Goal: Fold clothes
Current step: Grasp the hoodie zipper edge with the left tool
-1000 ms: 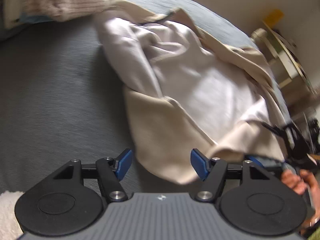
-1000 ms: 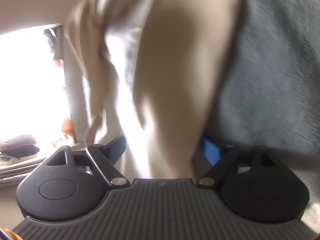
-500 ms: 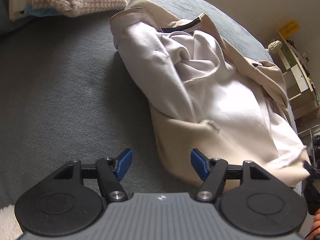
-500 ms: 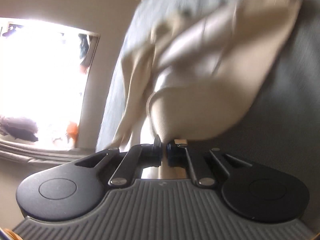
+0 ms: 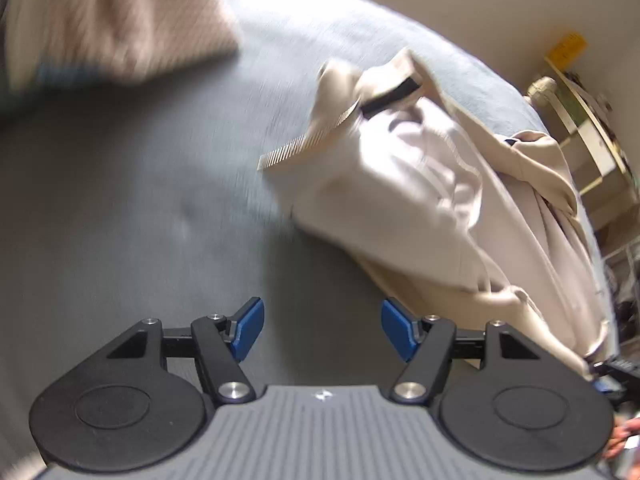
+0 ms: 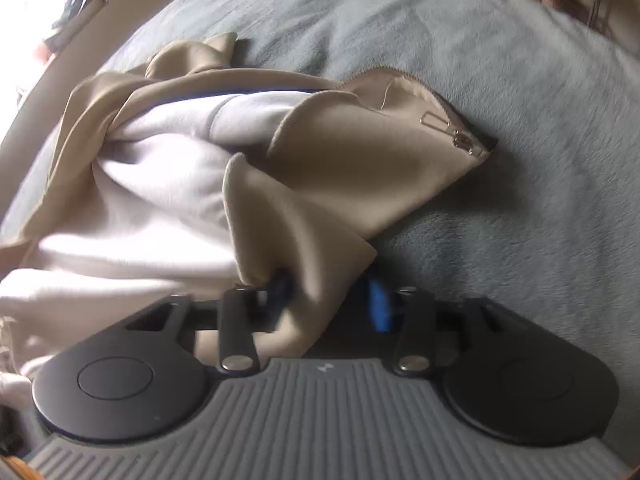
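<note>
- Garment first: a beige zip-up sweatshirt with a pale fleece lining (image 5: 432,200) lies crumpled on the grey-blue bed cover (image 5: 140,200), toward the right of the bed, part inside out so the lining faces up.
- A metal zipper pull (image 6: 452,130) shows at the sweatshirt's outer edge, on the right of the heap as the right camera sees it.
- The left hand-held gripper (image 5: 322,330) hangs over bare cover just beside the sweatshirt's near edge; its blue pads (image 5: 248,328) stand apart with nothing between them, and they have just been spreading a little wider.
- The right hand-held gripper (image 6: 332,300) has a beige fold of the sweatshirt (image 6: 304,248) draped between its jaws; these have just been opening, and the cloth lies loose there, with a gap before the blue pad (image 6: 378,304), so it looks released.
- A folded, beige knitted textile (image 5: 116,20) lies at the far left of the bed, well apart from the sweatshirt.
- A pale shelf unit (image 5: 592,148) stands beyond the bed on the far right.
</note>
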`<action>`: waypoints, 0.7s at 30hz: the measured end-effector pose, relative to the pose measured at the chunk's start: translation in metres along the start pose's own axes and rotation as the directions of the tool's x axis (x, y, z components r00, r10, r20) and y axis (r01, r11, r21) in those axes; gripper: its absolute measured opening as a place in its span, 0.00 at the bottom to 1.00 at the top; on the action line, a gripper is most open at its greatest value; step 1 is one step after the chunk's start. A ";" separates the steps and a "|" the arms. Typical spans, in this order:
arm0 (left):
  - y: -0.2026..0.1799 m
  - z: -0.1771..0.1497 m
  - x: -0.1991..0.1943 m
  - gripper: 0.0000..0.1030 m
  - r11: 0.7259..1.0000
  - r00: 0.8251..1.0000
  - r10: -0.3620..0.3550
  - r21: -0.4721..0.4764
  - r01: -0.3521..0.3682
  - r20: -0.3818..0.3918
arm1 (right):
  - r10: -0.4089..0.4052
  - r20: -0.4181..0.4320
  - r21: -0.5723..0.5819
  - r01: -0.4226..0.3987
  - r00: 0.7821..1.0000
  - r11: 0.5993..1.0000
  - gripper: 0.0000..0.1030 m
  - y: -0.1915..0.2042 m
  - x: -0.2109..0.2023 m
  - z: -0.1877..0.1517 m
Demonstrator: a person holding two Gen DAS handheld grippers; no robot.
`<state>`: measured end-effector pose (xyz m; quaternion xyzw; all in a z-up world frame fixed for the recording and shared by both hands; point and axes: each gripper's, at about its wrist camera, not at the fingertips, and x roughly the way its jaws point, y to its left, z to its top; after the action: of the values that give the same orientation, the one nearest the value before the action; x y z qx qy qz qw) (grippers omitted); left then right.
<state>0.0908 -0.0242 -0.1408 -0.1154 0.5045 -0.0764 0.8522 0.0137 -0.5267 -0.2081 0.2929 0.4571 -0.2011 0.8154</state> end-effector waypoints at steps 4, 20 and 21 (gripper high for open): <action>-0.015 0.015 0.005 0.76 0.955 0.994 0.071 0.283 -0.093 0.086 | -0.126 0.023 -0.154 0.128 0.992 0.980 0.78 0.006 -0.049 -0.011; -0.020 0.043 0.033 0.36 0.812 0.993 -0.035 0.583 -0.035 0.109 | 0.381 -0.313 -0.919 -0.378 0.870 0.108 0.63 0.258 -0.070 -0.175; -0.018 0.049 0.035 0.23 0.827 0.995 -0.047 0.562 -0.011 0.089 | 0.368 -0.343 -0.920 -0.389 0.864 0.056 0.57 0.272 -0.061 -0.186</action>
<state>0.1505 -0.0440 -0.1431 0.1314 0.4159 -0.2235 0.8716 0.0285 -0.1965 -0.1524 -0.1849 0.3902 0.3593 0.8273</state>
